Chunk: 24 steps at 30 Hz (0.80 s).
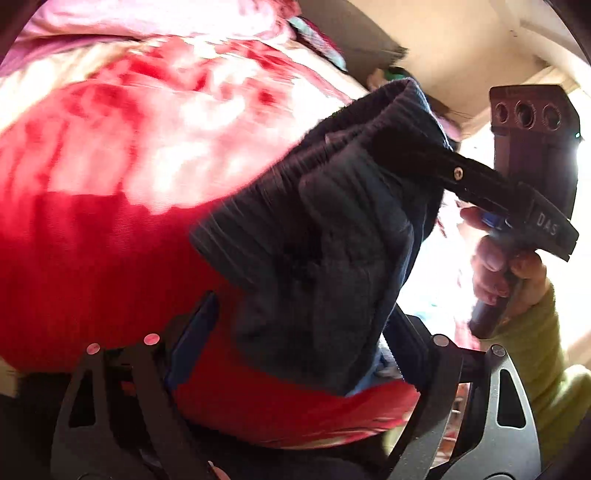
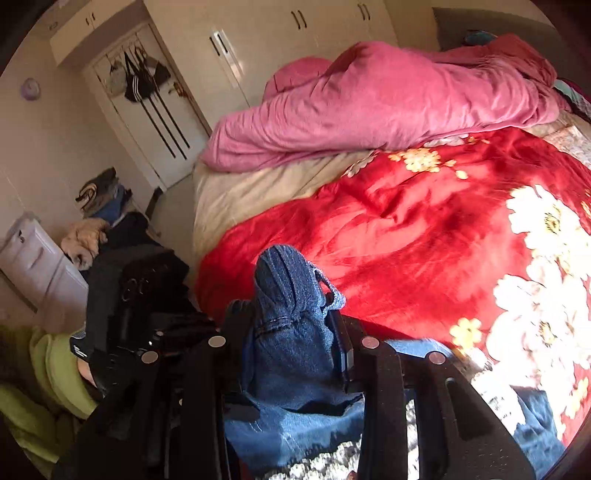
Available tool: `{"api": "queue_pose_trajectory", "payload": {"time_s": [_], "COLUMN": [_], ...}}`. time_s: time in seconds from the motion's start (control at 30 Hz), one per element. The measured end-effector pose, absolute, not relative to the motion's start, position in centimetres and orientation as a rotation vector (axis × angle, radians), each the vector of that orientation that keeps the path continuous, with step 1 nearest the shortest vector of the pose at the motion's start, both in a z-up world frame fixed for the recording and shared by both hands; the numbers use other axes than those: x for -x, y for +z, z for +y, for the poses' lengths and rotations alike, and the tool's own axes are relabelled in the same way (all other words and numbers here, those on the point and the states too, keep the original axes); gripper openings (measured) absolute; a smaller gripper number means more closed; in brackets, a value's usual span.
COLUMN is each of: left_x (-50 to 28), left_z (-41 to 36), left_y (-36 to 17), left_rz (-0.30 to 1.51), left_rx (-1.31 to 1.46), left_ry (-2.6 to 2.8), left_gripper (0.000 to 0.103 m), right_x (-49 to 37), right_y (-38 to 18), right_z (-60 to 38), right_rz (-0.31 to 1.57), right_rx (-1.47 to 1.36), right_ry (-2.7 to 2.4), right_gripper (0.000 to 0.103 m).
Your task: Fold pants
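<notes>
Jeans (image 2: 291, 325) bunched in right tool (image 2: 291, 332), probably hiding red blanket (image 2: 406, 236).

A bed (image 2: 236, 192) with a red floral blanket (image 2: 424, 236) and pink duvet (image 2: 369, 107) faces cream wardrobes (image 2: 258, 33); clothes pile (image 2: 99, 221) on the floor.

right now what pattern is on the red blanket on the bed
Large white and cream flowers on the red blanket; clearest in the right wrist view.

Both wrist cameras look down along their own fingers, close over the red blanket (image 2: 406, 229) (flowered, on a bed), sharing it and the jeans (image 1: 325, 236), the left view catching the right gripper (image 1: 406, 147) at two o'clock.
</notes>
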<state>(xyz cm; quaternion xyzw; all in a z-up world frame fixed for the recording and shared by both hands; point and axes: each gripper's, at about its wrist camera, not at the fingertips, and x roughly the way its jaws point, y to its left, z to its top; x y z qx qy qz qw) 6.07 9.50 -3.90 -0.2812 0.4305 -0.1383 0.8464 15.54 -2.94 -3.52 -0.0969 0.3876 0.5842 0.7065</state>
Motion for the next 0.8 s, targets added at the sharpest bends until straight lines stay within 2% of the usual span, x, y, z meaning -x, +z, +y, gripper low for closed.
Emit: {"api": "queue_pose_trajectory", "payload": {"time_s": [0.33,0.43,0.57,0.8], "left_x": [-7.6,-7.6,-7.6,-7.3], "left_z": [1.5,-0.5,-3.2,-6.4], "left_y": [-0.2,0.2,-0.5,-2.4], "left_rz": [0.863,0.852,0.866,0.934], "left_rx": [0.491,0.456,0.429,0.304], "left_ry": [-0.407,-0.454,-0.576,-0.58], "left_gripper": [0.077,0.078,0.078,0.078], "right_x": [-16.6,-16.7,-17.0,-15.7], "right_y": [-1.7,-1.7,-2.7,-5.0], "right_z": [-10.8,-13.5,-18.1,-21.2], "right_rz": [0.77,0.753,0.768,0.823], "right_rx": [0.14,0.075,-0.036,-0.013], "right_ry": [1.23,1.204,1.108,0.961], "right_gripper": [0.034,0.041,0.059,0.059]}}
